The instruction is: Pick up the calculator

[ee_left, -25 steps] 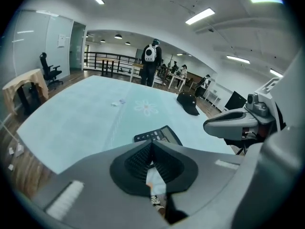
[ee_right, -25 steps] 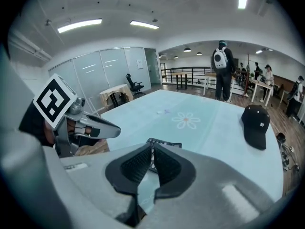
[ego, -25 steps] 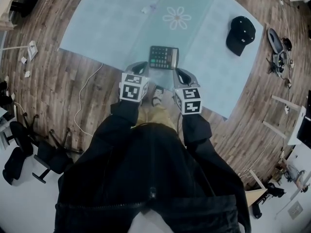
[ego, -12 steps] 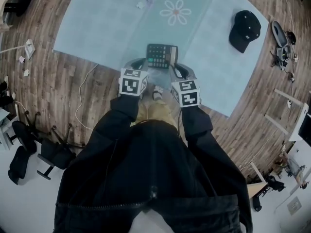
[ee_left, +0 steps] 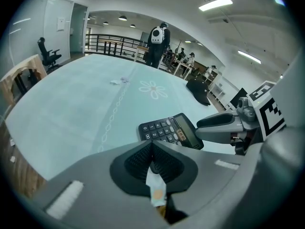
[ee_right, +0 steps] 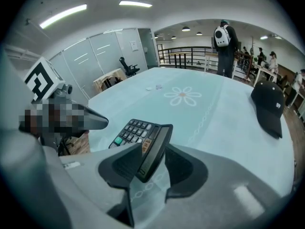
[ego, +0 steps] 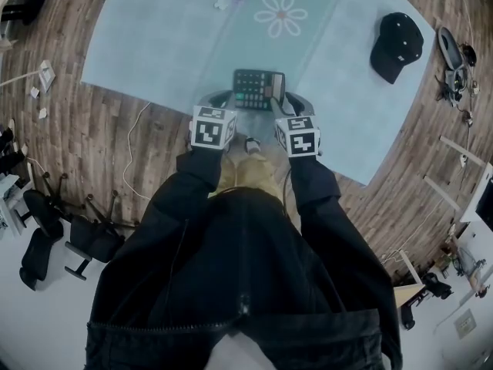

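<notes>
One calculator (ego: 259,89) and one black cap (ego: 397,45) on the pale blue mat (ego: 154,45).
Right gripper (ee_right: 155,152) jaws, just opening, stand apart around the calculator's display end; left gripper (ee_left: 152,149) jaws are together, just beside it.

- The right claw (ee_right: 153,152) has just been opening. Its jaws stand apart, with the display end of the calculator (ee_right: 132,131) between them.
- The calculator rests on a pale blue mat (ee_right: 224,104) printed with a daisy (ee_right: 182,95).
- A black cap (ee_right: 268,109) lies on the mat, well apart at the right.
- The left claw (ee_right: 97,122) reaches in from the left — near the calculator's keys.
</notes>
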The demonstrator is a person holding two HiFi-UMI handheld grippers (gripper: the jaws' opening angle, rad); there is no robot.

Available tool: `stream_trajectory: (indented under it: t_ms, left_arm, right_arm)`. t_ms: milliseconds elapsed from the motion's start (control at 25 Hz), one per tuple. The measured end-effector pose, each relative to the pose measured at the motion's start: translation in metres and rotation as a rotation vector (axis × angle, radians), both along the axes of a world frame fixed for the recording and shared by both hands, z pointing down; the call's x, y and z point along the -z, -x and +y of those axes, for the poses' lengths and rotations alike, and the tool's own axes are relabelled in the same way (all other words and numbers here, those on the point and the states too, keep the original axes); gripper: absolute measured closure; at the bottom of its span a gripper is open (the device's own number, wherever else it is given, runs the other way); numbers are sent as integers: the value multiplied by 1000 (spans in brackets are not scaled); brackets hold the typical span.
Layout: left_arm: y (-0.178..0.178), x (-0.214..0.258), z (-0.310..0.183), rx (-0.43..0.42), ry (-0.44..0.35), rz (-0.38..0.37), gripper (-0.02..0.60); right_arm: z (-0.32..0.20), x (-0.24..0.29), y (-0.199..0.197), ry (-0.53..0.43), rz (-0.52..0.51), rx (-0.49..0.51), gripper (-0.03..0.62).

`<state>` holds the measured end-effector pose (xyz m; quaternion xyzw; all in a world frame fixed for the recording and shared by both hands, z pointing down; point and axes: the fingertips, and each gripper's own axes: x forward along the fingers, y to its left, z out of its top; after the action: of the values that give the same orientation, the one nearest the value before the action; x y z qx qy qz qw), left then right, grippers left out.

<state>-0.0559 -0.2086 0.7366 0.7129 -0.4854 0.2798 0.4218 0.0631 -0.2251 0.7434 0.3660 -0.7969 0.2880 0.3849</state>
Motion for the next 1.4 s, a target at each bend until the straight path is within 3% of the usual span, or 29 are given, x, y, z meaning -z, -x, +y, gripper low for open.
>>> stream_trajectory:
  t_ms: [480,1160,1400]
  left_arm:
    - [8,-4,-8,19,20,15,583]
    - [13,9,-10,43,-9,27,583]
    - [19,28,-15,52,-54,20,583]
  right_arm:
    - [-23,-26,-3,100,-51,-82,448]
    - [-21,-38,3,355,-453,-298,530]
    - [-21,-26,7,340,-471,-349,545]
